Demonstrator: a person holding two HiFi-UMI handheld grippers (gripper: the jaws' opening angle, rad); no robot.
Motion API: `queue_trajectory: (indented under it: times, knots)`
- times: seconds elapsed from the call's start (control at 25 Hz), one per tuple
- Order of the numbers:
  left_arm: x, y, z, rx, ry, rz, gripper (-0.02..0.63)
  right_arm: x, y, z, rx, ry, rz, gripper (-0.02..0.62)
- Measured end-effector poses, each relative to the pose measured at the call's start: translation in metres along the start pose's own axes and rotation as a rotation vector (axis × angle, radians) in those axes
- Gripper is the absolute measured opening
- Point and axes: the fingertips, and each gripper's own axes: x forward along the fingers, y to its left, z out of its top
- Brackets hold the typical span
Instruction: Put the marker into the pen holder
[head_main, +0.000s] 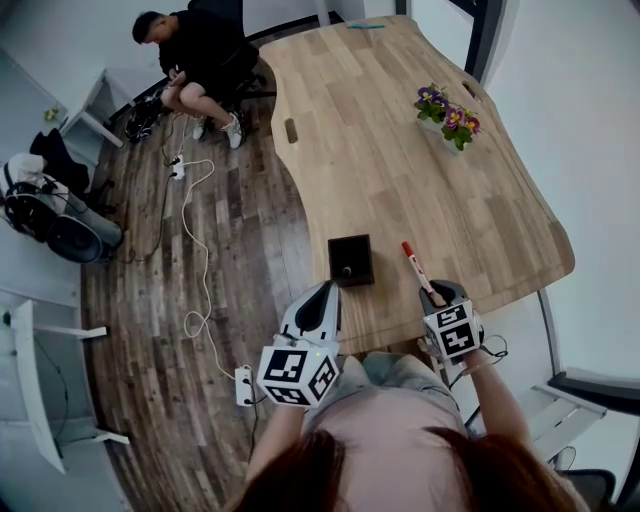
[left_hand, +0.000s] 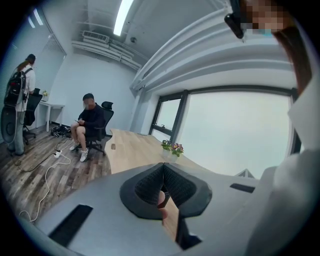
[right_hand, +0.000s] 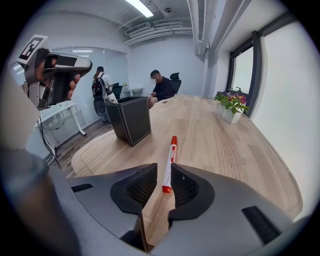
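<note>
The right tongs (right_hand: 162, 170) stand narrowly apart, their dark ribbed pads astride the near end of the marker (right_hand: 170, 157). The marker runs close along the right-hand pad, with a sliver of gap on the other side. It is a slim white cylinder with a red cap at its far end and a red butt. It lies near the edge of the pale wood-grain desk (head_main: 400, 170), pointing toward twelve o'clock. The pen holder (right_hand: 131, 120), a black square box with an open top, stands on the desk at about eleven o'clock of the marker, apart from it. The left tongs (left_hand: 163, 167) are pressed together at the tips with nothing between them, and sit off the desk edge at seven o'clock of the holder. A white pot of purple and yellow flowers (head_main: 447, 118) stands far off at one o'clock.
</note>
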Motion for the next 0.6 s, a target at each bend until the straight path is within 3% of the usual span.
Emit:
queue_trajectory:
  times: [0.6]
  knots:
    - [-0.006,-0.001,-0.014,-0.007,0.02,0.038,0.0,0.02,-0.005,-0.028,0.023,0.064,0.022,0.077]
